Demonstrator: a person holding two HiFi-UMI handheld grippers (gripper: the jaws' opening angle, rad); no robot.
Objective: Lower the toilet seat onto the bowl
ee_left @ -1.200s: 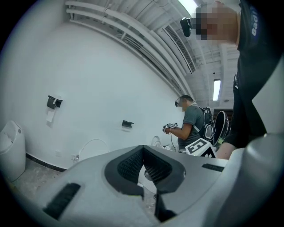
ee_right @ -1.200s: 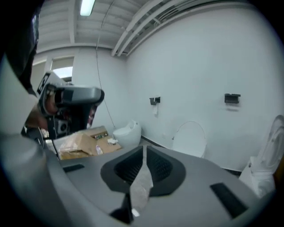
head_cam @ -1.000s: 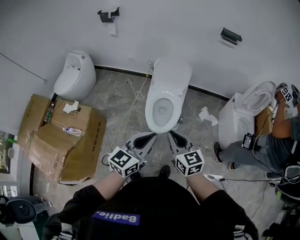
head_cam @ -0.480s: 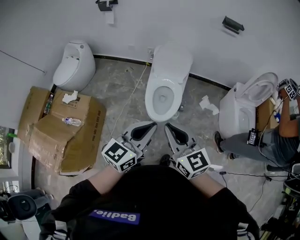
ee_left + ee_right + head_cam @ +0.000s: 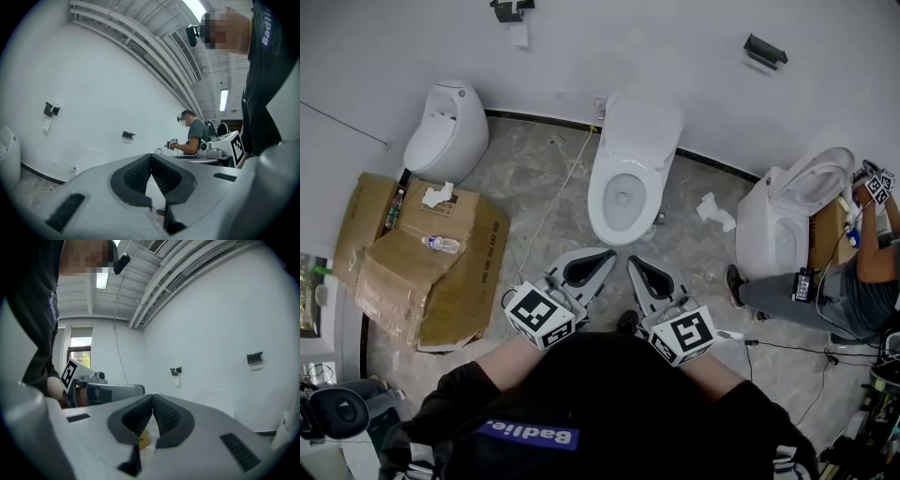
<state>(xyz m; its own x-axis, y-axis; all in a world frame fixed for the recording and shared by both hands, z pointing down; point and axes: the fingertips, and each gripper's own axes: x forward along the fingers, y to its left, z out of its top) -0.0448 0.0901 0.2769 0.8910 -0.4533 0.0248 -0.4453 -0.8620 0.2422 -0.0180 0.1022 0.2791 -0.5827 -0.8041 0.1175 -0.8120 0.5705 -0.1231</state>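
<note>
Nearest in the head view, a black shirt [image 5: 581, 417] and, just past it, the left gripper [image 5: 598, 258] and right gripper [image 5: 637, 266], held side by side over the grey stone floor [image 5: 525, 178], tips angled toward each other but apart, a black shoe [image 5: 628, 321] under them. Jaw state unreadable from up there, plain only from the cameras on the tools. In the left gripper view, pads closed tip to tip on nothing. In the right gripper view, the same: together and empty, the last bit of closing only just done.

Straight ahead, clear of both tools, the middle toilet [image 5: 628, 169]: toilet seat [image 5: 616, 235] apparently lying flat as a broad white ring round the open bowl [image 5: 622, 202], lid [image 5: 644, 127] up against the wall. From the gripper views, only that lid's pale arch beyond the jaws, no bowl or ring at all.

Left of it on the floor, flattened cardboard [image 5: 422, 281] with a water bottle [image 5: 441, 244] and crumpled tissue [image 5: 441, 194], then an egg-shaped white toilet [image 5: 445, 136]. To the right, a third toilet [image 5: 783, 225] with its seat or lid raised and a second person [image 5: 853, 281] beside it.

Farthest, on the white wall [image 5: 675, 47], a black paper holder [image 5: 514, 11] and a black bracket [image 5: 764, 52]. Shown by the gripper views alone: ceiling ducts [image 5: 140, 42], a strip light [image 5: 223, 99] and, from the right one, a window [image 5: 80, 350]
</note>
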